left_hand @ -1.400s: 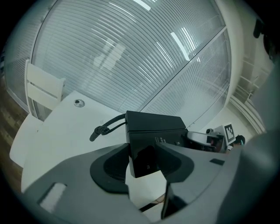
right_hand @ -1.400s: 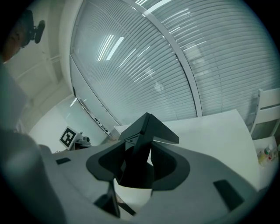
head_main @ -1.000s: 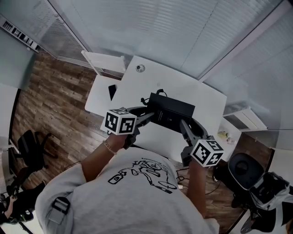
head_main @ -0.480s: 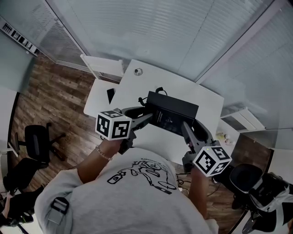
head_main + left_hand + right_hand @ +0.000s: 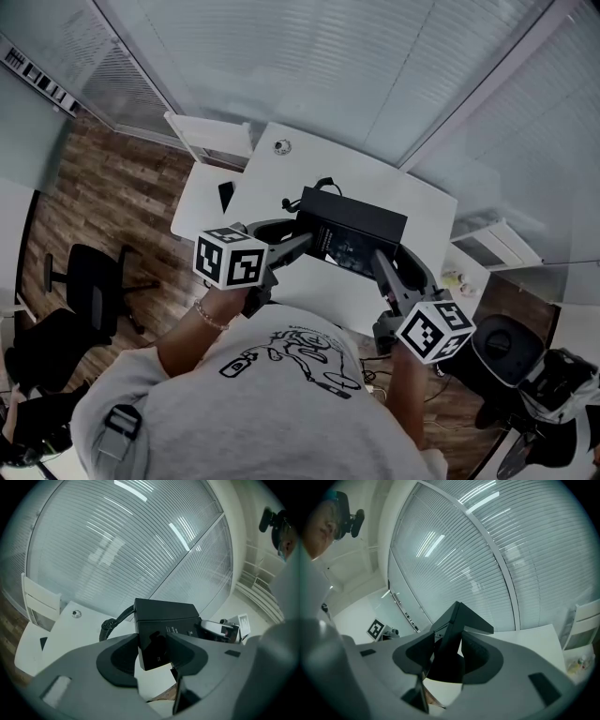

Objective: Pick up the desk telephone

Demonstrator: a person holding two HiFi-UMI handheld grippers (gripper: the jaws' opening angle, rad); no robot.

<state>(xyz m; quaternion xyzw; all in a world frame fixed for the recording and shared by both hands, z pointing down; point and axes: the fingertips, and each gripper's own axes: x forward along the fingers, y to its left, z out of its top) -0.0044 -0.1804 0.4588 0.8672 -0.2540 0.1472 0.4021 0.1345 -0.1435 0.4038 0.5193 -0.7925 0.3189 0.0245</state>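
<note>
The left gripper (image 5: pixel 302 240) was clamped on the left end of the desk telephone (image 5: pixel 352 231). In the left gripper view its two dark pads pressed either side of the glossy black casing (image 5: pixel 164 618), the gripper (image 5: pixel 153 651) closed around the near corner. The right gripper (image 5: pixel 381 259) had the opposite end. In the right gripper view its jaws (image 5: pixel 447 656) were shut on the edge of the telephone (image 5: pixel 459 619), which rose between them like a wedge.

The telephone hung between the two grippers above the middle of the white worktop (image 5: pixel 417 202), turned at a slant to its edges. White surface showed under its near corner in the left gripper view, so it looked to be raised off the worktop (image 5: pixel 65 631). Its coiled cord (image 5: pixel 323 185) looped out from the far left corner and trailed down toward the worktop (image 5: pixel 114 623).

Each gripper carried its marker cube close to the person's hand, the left one (image 5: pixel 232 259) over the near left edge of the worktop and the right one (image 5: pixel 433 330) off its near right corner.

A small round object (image 5: pixel 281 146) sat on the far left part of the worktop, well apart from the telephone (image 5: pixel 75 614). A white chair (image 5: pixel 204 133) stood against the far left side. A black office chair (image 5: pixel 91 289) stood on the wooden floor (image 5: pixel 103 197) well off to the left. Frosted, ribbed glass panels (image 5: pixel 309 66) ran behind the worktop.
</note>
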